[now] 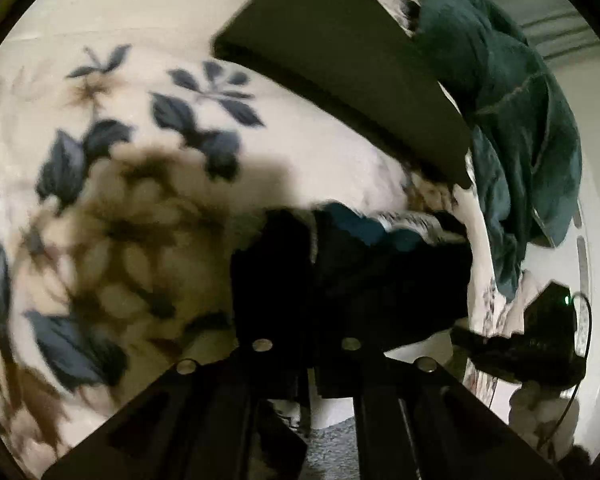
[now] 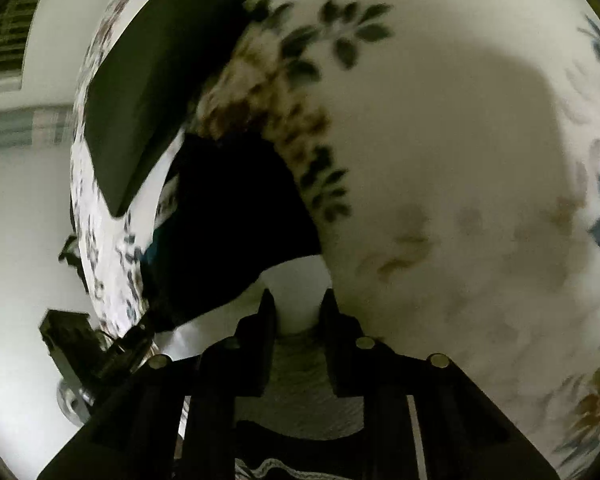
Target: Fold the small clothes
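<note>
A small black garment (image 1: 380,280) hangs in front of my left gripper (image 1: 314,280), whose fingers look closed on its edge; the tips are lost against the dark cloth. The same black garment (image 2: 236,220) shows in the right wrist view, drooping over the edge of the floral bed cover (image 2: 440,140). My right gripper (image 2: 296,300) is open with a gap between its fingers, empty, just right of the garment's lower corner. A teal garment (image 1: 520,120) lies bunched at the bed's far right.
A dark flat rectangular pad (image 1: 340,60) lies on the floral cover (image 1: 140,140); it also shows in the right wrist view (image 2: 148,92). A black device with a cable (image 1: 540,340) sits below the bed edge. Grey carpet (image 2: 300,400) lies under the grippers.
</note>
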The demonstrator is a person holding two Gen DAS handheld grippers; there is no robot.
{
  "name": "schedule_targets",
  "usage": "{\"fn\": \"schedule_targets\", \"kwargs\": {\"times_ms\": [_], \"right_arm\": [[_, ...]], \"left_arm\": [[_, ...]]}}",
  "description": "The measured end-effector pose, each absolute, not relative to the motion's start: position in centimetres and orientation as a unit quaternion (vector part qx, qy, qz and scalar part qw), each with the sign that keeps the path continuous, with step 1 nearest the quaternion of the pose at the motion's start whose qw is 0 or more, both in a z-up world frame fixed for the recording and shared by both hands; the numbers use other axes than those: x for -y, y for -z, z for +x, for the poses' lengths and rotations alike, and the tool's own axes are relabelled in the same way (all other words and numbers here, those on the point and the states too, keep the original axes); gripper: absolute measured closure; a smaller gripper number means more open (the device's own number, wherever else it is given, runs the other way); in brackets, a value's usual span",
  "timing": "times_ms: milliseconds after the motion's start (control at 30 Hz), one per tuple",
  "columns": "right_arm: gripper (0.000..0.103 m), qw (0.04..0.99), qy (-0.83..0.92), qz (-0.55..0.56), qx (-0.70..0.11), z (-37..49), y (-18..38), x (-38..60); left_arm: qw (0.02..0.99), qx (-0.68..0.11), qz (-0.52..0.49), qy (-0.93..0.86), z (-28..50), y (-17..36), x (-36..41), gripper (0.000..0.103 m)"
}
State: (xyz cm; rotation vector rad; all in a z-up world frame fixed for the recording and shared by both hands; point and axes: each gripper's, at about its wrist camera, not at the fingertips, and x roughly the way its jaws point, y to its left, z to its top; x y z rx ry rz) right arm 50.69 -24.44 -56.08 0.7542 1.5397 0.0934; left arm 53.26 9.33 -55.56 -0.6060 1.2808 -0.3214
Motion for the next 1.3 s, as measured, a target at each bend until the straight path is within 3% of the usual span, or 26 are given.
{"fn": "schedule_targets", "kwargs": {"times_ms": [67, 100, 167, 200, 233, 300, 333, 367, 400, 500, 600, 667, 700, 733, 767, 800, 833, 1067, 1300], "right_arm": [[0.082, 0.67, -0.045, 0.301, -0.677, 50.9, 55.3, 23.4], [0.077, 0.676, -0.056, 0.29, -0.675, 50.8, 54.7, 23.1], [0.064, 0.672, -0.075, 0.294, -0.675, 50.7, 54.0, 22.7], [0.052, 0.672, -0.076, 0.295, -0.676, 50.1, 53.7, 22.9], [0.051, 0.672, -0.075, 0.298, -0.674, 49.4, 53.6, 23.1], [0.051, 0.659, -0.077, 0.308, -0.682, 47.9, 54.0, 23.6], [0.056, 0.652, -0.079, 0.31, -0.687, 47.4, 54.5, 23.5], [0.068, 0.656, -0.078, 0.309, -0.684, 46.6, 54.8, 23.3], [0.082, 0.664, -0.075, 0.302, -0.68, 46.2, 54.7, 23.7], [0.094, 0.679, -0.042, 0.308, -0.665, 45.8, 54.2, 25.0], [0.096, 0.674, -0.051, 0.312, -0.668, 45.9, 54.4, 25.5], [0.092, 0.674, -0.053, 0.313, -0.667, 45.7, 53.9, 25.5], [0.085, 0.668, -0.058, 0.314, -0.672, 45.2, 53.3, 26.3], [0.068, 0.662, -0.064, 0.316, -0.677, 44.9, 53.0, 26.4], [0.059, 0.659, -0.072, 0.321, -0.677, 44.0, 52.3, 26.5], [0.045, 0.66, -0.077, 0.325, -0.673, 43.1, 51.7, 26.7], [0.042, 0.659, -0.082, 0.328, -0.672, 42.2, 51.2, 26.8], [0.042, 0.613, -0.096, 0.34, -0.706, 30.6, 49.6, 28.5], [0.042, 0.55, -0.081, 0.338, -0.759, 15.5, 53.0, 29.3]], "left_arm": [[0.737, -0.591, -0.286, 0.163, 53.4, 55.1, -9.3, 0.099], [0.726, -0.592, -0.303, 0.176, 53.3, 54.7, -9.4, 0.098], [0.717, -0.6, -0.308, 0.176, 53.0, 54.0, -9.3, 0.087], [0.715, -0.602, -0.304, 0.182, 52.7, 53.7, -8.9, 0.073], [0.72, -0.602, -0.292, 0.183, 52.3, 53.4, -8.4, 0.069], [0.734, -0.604, -0.256, 0.179, 51.4, 53.6, -7.3, 0.072], [0.743, -0.602, -0.237, 0.172, 51.1, 53.7, -6.8, 0.081], [0.752, -0.599, -0.221, 0.165, 51.1, 53.8, -6.6, 0.095], [0.758, -0.598, -0.207, 0.156, 51.3, 54.0, -6.6, 0.1], [0.751, -0.599, -0.233, 0.151, 52.0, 55.0, -7.7, 0.099], [0.748, -0.601, -0.23, 0.163, 51.8, 54.8, -7.3, 0.097], [0.745, -0.605, -0.227, 0.165, 51.6, 54.0, -7.0, 0.095], [0.746, -0.605, -0.224, 0.164, 51.2, 53.2, -7.0, 0.086], [0.75, -0.599, -0.224, 0.169, 50.7, 52.4, -6.9, 0.07], [0.757, -0.587, -0.224, 0.177, 50.0, 51.3, -6.9, 0.059], [0.764, -0.578, -0.221, 0.182, 49.0, 50.2, -6.8, 0.036], [0.769, -0.57, -0.223, 0.187, 48.2, 49.4, -6.7, 0.029], [0.743, -0.57, -0.264, 0.233, 36.8, 45.8, -7.9, 0.028], [0.681, -0.648, -0.309, 0.145, 21.7, 49.3, -10.2, 0.028]]}}
